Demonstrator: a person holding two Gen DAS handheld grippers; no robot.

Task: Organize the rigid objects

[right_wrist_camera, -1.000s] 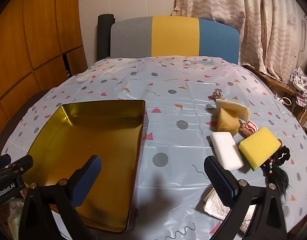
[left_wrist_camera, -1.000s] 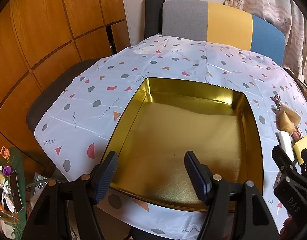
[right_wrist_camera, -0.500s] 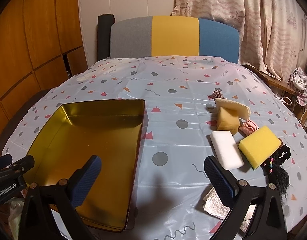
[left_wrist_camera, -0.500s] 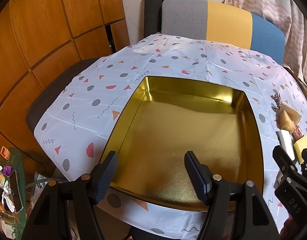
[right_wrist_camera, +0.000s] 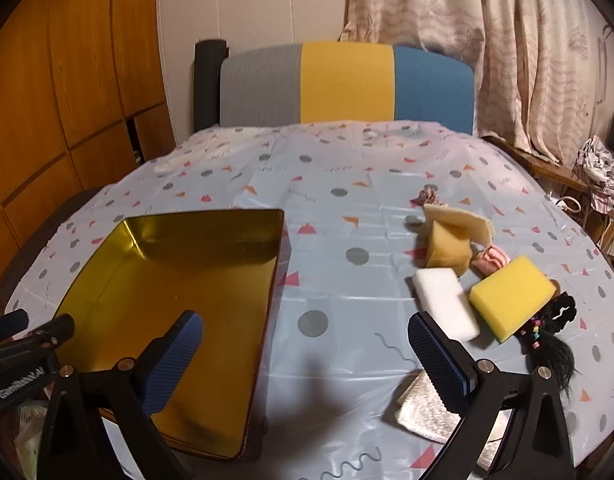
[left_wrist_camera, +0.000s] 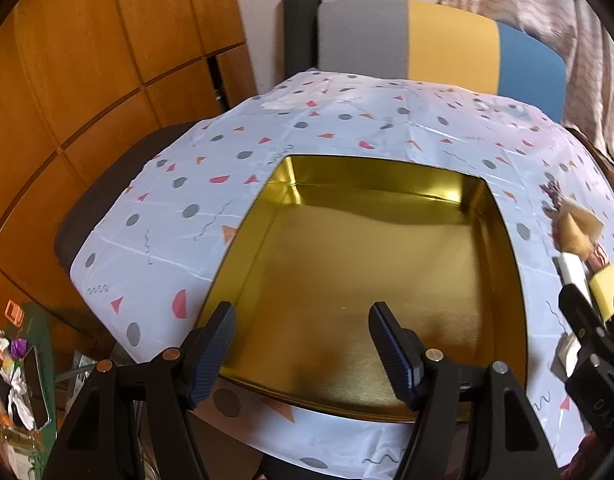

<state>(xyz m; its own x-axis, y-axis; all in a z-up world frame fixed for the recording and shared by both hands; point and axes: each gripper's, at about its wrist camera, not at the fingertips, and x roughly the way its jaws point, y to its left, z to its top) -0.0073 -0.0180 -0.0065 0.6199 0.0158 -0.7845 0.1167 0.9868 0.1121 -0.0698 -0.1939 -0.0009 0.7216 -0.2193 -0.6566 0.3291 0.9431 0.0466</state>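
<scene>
While both grippers hang wide open and hold nothing, the shallow gold metal tray (right_wrist_camera: 175, 300) lies at the near left of the patterned plastic tablecloth (right_wrist_camera: 347, 184), its near rim close to the table's edge. The left gripper (left_wrist_camera: 303, 350) hovers over that near rim, its blue ribbed fingers (left_wrist_camera: 211, 354) spread above the tray's bare floor. The right gripper (right_wrist_camera: 305, 354) hangs over the open cloth between the tray's right wall and the cluster of objects, with bare tablecloth ahead of it.

Right of that gap sit the things to sort: a white rectangular block (right_wrist_camera: 445, 304) nearest, touching a yellow sponge block (right_wrist_camera: 511, 296) tilted against it; behind them a tan foam wedge (right_wrist_camera: 447, 246) with a cream pad (right_wrist_camera: 461, 220) leaning on it, and a small pink striped item (right_wrist_camera: 491, 260) between. A black hair tie with beads (right_wrist_camera: 551, 328) lies at the far right, and a silvery cloth (right_wrist_camera: 427, 416) lies partly under the right finger. A grey, yellow and blue chair back (right_wrist_camera: 347, 84) stands beyond the table's far edge.
</scene>
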